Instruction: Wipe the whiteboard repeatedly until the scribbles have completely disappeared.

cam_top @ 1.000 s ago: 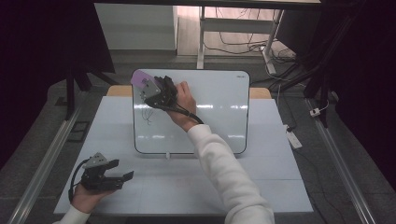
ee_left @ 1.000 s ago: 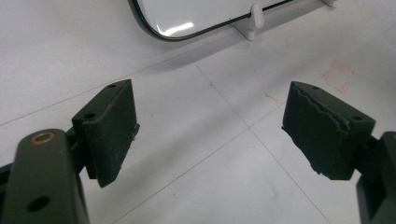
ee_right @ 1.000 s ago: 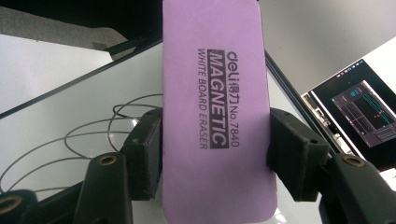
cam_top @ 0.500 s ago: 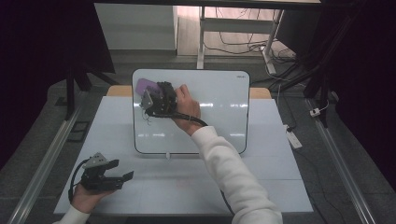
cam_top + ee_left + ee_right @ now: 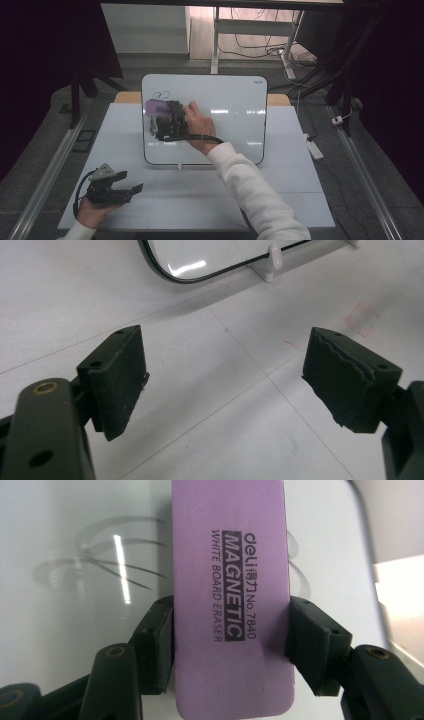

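White tabletop (image 5: 200, 200) fills the middle of the high view, with dark floor, metal rails and loose cables around it. Nearest the person, at the left, the left gripper (image 5: 131, 190) rests on the table in the left hand (image 5: 89, 210). Its two black jaws stand wide apart with nothing between them, as the left gripper view (image 5: 222, 380) also shows.

Farther off stands a rectangular white whiteboard with rounded corners and a thin dark rim (image 5: 260, 120), propped at the middle of the table. A white-sleeved arm (image 5: 250, 190) reaches to it. The right gripper (image 5: 156, 120) is over the board's left part, its jaws clamped on the two long sides of a flat lilac magnetic whiteboard eraser with black printed lettering (image 5: 230, 600). The eraser (image 5: 156, 107) appears to lie against the board surface.

Thin dark pen scribbles (image 5: 100, 555) remain on the board beside and beyond the eraser, toward the far left corner (image 5: 161, 95). The rest of the board looks clean. Judging by this, wiping is under way, and those last marks are left to clear.
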Demonstrator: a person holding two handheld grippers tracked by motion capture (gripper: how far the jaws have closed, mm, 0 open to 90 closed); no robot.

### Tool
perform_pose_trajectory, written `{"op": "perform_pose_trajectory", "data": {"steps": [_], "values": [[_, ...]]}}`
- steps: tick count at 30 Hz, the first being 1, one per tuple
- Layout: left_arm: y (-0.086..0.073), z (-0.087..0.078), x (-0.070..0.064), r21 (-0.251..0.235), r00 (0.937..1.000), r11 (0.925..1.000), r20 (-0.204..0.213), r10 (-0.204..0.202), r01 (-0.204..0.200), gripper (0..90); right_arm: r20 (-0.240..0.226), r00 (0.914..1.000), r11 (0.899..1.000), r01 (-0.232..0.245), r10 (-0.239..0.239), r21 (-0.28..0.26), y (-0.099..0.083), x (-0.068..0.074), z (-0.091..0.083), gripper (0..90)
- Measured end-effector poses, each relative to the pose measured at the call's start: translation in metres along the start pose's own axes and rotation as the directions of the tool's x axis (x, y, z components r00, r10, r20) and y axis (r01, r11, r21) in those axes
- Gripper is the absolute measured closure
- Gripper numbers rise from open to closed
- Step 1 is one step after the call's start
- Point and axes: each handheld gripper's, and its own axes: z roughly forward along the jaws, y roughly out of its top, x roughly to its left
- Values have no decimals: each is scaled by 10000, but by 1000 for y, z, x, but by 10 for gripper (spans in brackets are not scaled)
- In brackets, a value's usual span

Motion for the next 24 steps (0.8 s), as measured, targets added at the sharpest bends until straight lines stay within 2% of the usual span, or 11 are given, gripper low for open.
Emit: {"op": "perform_pose_trajectory", "data": {"steps": [2, 4, 6, 7, 9, 11, 14, 16, 17, 20, 24], "values": [[0, 0, 0, -21, 10000, 10000, -9, -9, 9, 183, 222, 9989, 9988, -426, 421, 236, -4, -11, 1, 401], [0, 0, 0, -15, 10000, 10000, -4, -23, 23, 183, 482, 9968, 9976, -650, 639, 226, -9, -21, 3, 401], [0, 1, 1, -3, 10000, 10000, 13, -41, 41, 183, 466, 9953, 9960, -856, 844, 258, -10, -25, 4, 401], [0, 1, 1, -6, 10000, 10000, 15, -41, 41, 183, 541, 9956, 9965, -783, 766, 288, -9, -23, 3, 401], [0, 0, 1, -15, 10000, 10000, -3, -46, 46, 183, 371, 9988, 9986, -325, 309, 427, -4, -13, 0, 401], [0, 0, 1, -46, 10000, 10000, 5, -54, 54, 183, 165, 9993, 9991, 330, -334, 251, 1, 6, -3, 401], [0, -1, 1, -41, 10000, 10000, 15, -51, 51, 183, -120, 9925, 9923, 1219, -1217, 205, 4, 34, -11, 401], [0, 0, 1, -21, 10000, 10000, 11, -45, 45, 183, -14, 9887, 9885, 1498, -1498, 206, 2, 39, -14, 401], [0, 0, 1, -21, 10000, 10000, 7, -33, 33, 183, 85, 9911, 9908, 1323, -1326, 297, 1, 34, -13, 401], [0, -1, 0, -30, 10000, 10000, -11, 5, -5, 183, 502, 9983, 9982, 260, -287, 542, -7, 7, -7, 401], [0, 0, 1, -36, 10000, 10000, -2, -53, 53, 183, 1133, 9903, 9915, -912, 805, 923, -18, -27, -1, 401]]}}
